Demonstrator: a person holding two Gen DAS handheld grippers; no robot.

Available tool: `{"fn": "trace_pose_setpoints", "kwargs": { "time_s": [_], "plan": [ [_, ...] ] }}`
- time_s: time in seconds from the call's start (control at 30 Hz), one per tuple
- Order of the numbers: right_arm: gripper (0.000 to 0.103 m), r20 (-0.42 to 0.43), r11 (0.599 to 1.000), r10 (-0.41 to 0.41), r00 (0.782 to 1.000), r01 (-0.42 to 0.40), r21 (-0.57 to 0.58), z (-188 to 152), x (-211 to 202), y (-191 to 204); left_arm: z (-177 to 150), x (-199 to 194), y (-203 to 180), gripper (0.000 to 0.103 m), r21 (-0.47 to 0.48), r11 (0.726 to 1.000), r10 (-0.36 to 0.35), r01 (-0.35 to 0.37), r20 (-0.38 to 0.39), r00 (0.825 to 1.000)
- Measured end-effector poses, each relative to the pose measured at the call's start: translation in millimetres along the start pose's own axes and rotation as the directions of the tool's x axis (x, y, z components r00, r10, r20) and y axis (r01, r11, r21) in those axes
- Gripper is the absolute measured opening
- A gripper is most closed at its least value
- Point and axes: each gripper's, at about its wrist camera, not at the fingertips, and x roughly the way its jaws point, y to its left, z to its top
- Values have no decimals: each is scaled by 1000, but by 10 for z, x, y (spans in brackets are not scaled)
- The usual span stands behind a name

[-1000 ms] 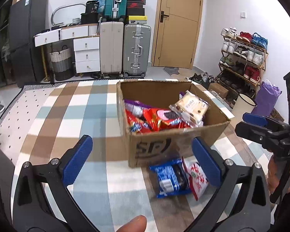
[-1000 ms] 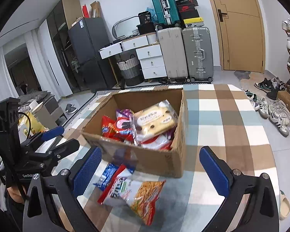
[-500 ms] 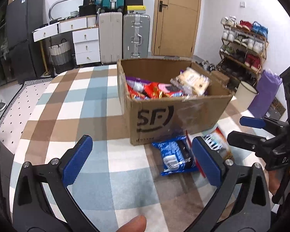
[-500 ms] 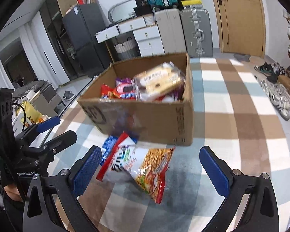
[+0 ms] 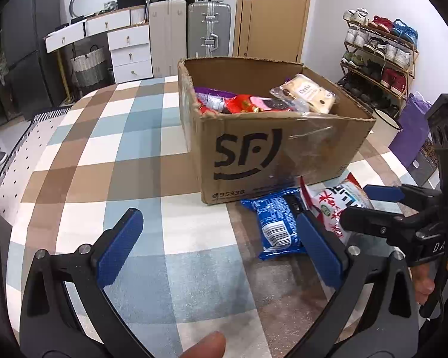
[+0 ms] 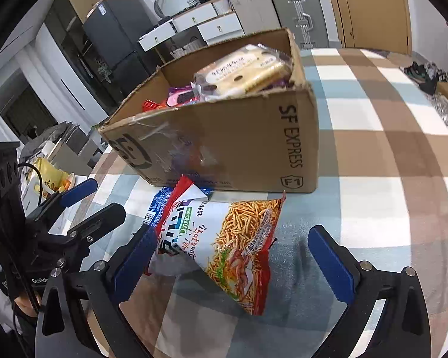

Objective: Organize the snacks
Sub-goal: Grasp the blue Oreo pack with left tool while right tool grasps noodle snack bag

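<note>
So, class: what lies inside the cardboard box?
The box holds snack packets: a pale biscuit pack on top, red and purple wrappers beside it. Anything beneath them is hidden.

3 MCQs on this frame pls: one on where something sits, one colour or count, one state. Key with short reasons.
1. Where is the blue packet?
A. inside the box
B. on the tablecloth in front of the box
C. in the left claw

2. How many snack packets lie outside the cardboard box?
A. two
B. four
C. none

3. State of the right claw?
A. shut on the noodle snack bag
B. shut, empty
C. open around the noodle snack bag

Key: B, it lies flat on the checked tablecloth; A, only the blue packet and the noodle snack bag; C, fingers spread wide, bag between them.
</note>
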Motion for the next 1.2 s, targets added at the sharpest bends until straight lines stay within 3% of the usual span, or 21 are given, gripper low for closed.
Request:
{"fn": "trace_pose_setpoints", "kwargs": {
  "time_s": [0.37, 0.5, 0.6, 0.87, 1.2],
  "plan": [
    [100, -27, 1000, 10, 1000, -10, -17, -4, 154, 32, -38, 134, 38, 102, 0, 1000, -8, 8, -26, 1000],
    [76, -19, 999, 34, 999, -34, -28, -26, 124, 13, -57, 178, 25, 102, -4, 1000, -13, 13, -39, 999],
    [71, -6, 999, 37, 999, -38, -38, -54, 94, -40, -71, 214, 1, 102, 1, 1000, -23, 24, -46, 999],
    [65, 28, 998, 62, 998, -62, -13, -105, 9, -181, -90, 291, -58, 102, 9, 999, -34, 35, -59, 998],
    [63, 56, 997, 75, 996, -76, 12, -308, -175, -297, -101, 423, -105, 102, -58, 997, -62, 58, -75, 995]
  ]
}}
